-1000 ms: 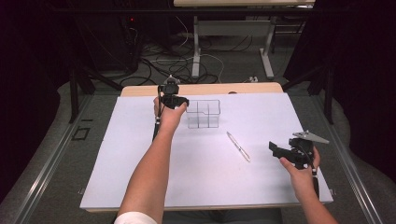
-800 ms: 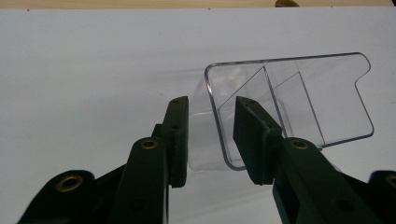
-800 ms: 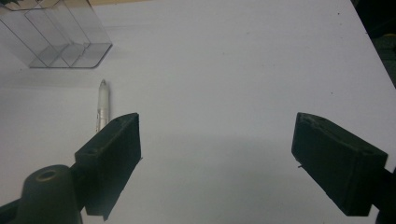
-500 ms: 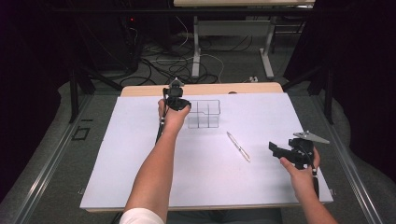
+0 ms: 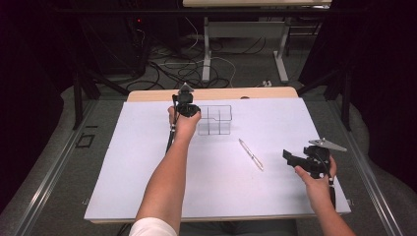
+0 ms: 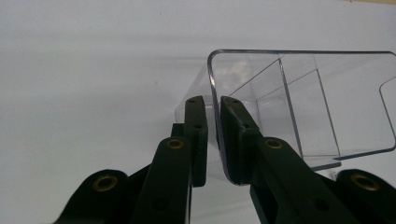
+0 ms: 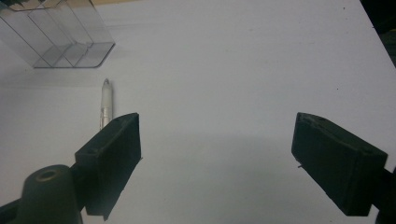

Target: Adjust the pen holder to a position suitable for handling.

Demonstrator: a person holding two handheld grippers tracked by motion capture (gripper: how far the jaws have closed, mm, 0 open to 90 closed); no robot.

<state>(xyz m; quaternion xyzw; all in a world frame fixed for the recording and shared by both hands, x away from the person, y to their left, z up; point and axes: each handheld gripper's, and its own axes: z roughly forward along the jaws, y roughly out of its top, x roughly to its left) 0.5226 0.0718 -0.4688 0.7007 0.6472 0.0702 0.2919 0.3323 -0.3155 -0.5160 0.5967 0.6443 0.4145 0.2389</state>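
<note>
Left gripper [image 6: 214,140] clamped on near wall of clear divided box [image 5: 215,119] at counter's [image 5: 123,177] far centre — steadies it for loading. Right gripper [image 7: 217,163] wide open, empty, beside pen [image 5: 251,154] — likely next pick.

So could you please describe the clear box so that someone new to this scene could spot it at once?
On the white sheet covering the table, look toward the far edge near the middle. There the left gripper pinches one wall of the clear box, a see-through plastic organizer split into compartments. The nearby white pen is slim and opaque.
</note>
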